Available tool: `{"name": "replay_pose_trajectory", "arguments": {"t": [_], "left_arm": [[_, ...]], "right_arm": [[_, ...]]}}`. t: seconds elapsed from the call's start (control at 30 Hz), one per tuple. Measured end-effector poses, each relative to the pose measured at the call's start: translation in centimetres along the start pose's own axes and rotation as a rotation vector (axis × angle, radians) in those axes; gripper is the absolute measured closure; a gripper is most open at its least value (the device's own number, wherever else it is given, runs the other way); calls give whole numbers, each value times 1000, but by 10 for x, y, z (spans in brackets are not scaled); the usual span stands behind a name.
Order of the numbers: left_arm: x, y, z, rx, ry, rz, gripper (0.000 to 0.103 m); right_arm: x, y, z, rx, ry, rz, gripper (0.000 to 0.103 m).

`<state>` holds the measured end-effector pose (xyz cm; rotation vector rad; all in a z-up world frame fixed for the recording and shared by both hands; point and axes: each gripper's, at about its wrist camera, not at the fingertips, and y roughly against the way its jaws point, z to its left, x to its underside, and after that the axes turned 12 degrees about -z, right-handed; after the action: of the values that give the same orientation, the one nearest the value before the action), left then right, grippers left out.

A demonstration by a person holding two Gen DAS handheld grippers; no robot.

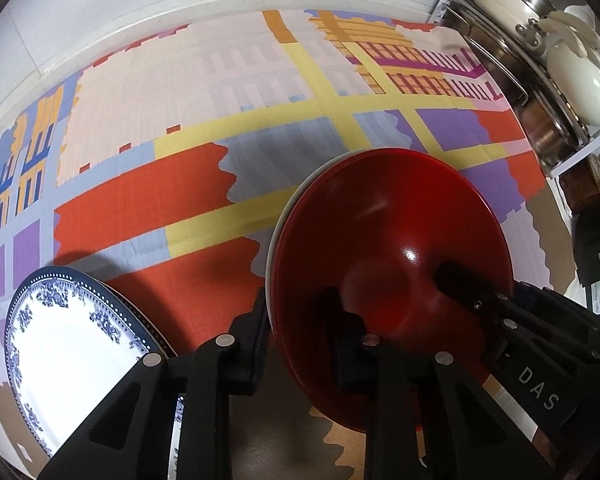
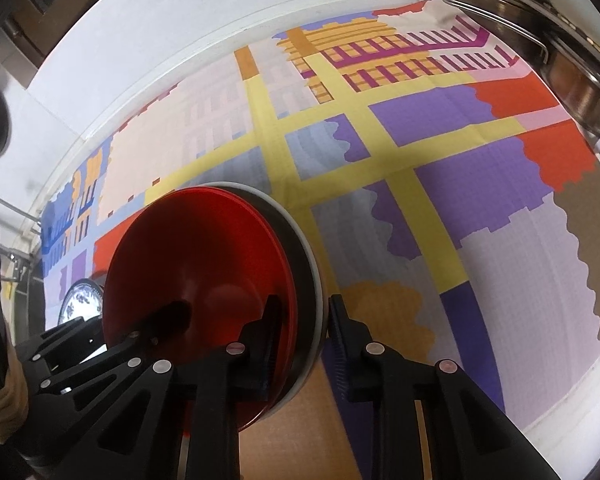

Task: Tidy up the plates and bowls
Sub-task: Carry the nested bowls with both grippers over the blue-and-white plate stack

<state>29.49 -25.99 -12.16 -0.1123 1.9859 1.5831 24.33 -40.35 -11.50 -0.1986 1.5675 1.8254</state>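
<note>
The left gripper (image 1: 300, 340) is clenched on the near-left rim of a stack of bowls — one finger outside the rim, the other inside the red bowl (image 1: 392, 240). The right gripper (image 2: 304, 336) grasps the opposite rim of the same stack: its inner finger lies against the red inside, its outer finger against the pale outer wall. In the left wrist view the right gripper's finger shows as a dark tip reaching into the bowl from the right.

The stack is a red bowl nested in at least one more red one, all sitting inside a white bowl (image 2: 312, 264) whose rim shows as a pale band around them. The top bowl holds nothing but the gripper fingers. Whether the stack rests on the cloth or is just lifted cannot be told.

Just left of the stack, near the left gripper, lies a white plate (image 1: 72, 344) with a blue flower border; a second dark rim peeks out beneath it, so it seems to top a small pile.

Everything sits on a bench covered by a bright patchwork cloth (image 1: 188, 128) — red, yellow, lilac and grey blocks. At the far right corner stand steel pots (image 1: 512, 68) on a white rack, with a cream kettle (image 1: 580, 80) on top. A white wall (image 2: 188, 28) runs behind.
</note>
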Motion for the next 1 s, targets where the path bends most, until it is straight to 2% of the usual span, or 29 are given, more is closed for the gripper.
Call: {"name": "replay_pose_trajectory", "arguments": {"t": [0.47,0.8,1.0], "left_arm": [[6,37,7,-17,59,-69,77],[23,90,47,-52,125,-164,77],[37,114,76,-64,167,-186,77]], "right_arm": [[-5,23,12,-4,29,-34,78],[4,56,59,-59,124,-99,78],[15,71,93,-93,161,-120,78]]}}
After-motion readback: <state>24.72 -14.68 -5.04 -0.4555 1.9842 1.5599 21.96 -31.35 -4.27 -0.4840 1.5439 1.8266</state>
